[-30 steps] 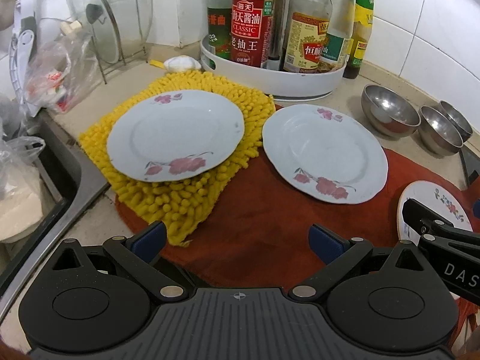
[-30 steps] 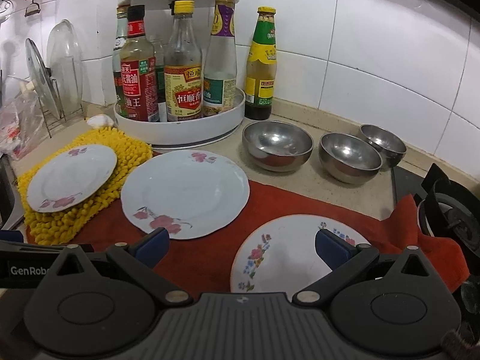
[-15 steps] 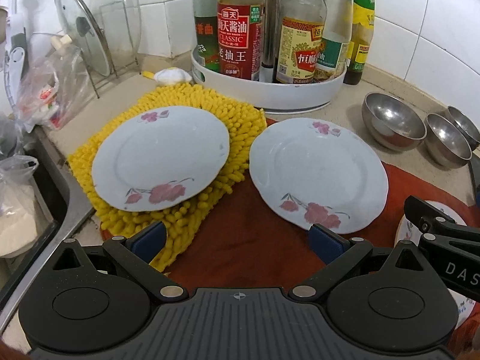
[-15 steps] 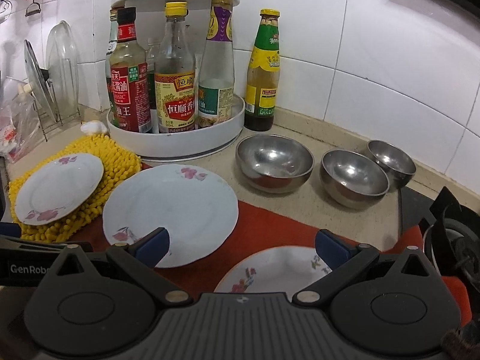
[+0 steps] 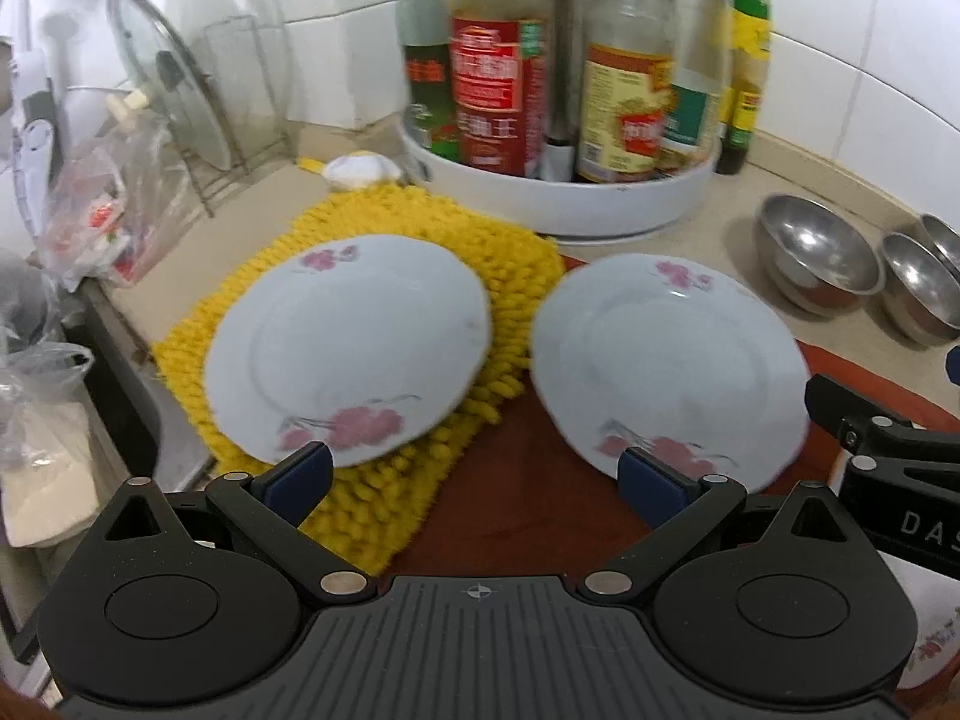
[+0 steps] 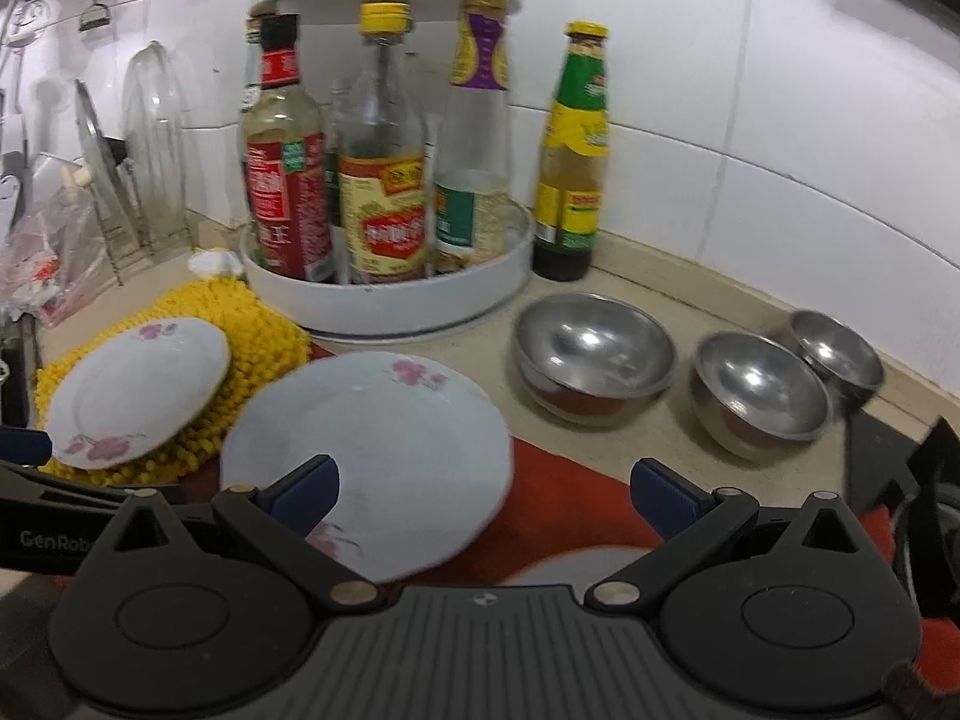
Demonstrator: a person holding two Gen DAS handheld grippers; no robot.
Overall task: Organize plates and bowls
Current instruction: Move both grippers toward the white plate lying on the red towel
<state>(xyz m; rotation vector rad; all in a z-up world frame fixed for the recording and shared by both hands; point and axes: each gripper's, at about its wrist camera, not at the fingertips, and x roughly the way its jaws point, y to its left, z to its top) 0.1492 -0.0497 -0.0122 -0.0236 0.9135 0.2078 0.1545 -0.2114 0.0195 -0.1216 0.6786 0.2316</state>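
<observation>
A white plate with pink flowers [image 5: 348,342] lies on a yellow chenille mat [image 5: 510,276]. A second, similar plate [image 5: 666,360] lies to its right on a red cloth [image 5: 528,480]. Three steel bowls [image 6: 594,354] [image 6: 759,393] [image 6: 834,348] stand in a row on the counter at the right. A third plate with small flowers [image 5: 930,648] is mostly hidden behind my grippers. My left gripper [image 5: 474,480] is open and empty, just short of both plates. My right gripper [image 6: 486,486] is open and empty, over the second plate [image 6: 366,450].
A white turntable rack [image 6: 390,300] holds several sauce bottles at the back; a green-capped bottle [image 6: 570,162] stands beside it. Glass lids lean in a wire rack [image 5: 180,90] at back left. A sink [image 5: 90,372] with plastic bags is left; a stove [image 6: 918,498] is right.
Both grippers have moved forward towards the plates and bowls. The small flowered plate has slid down out of the right wrist view. Both stay open.
</observation>
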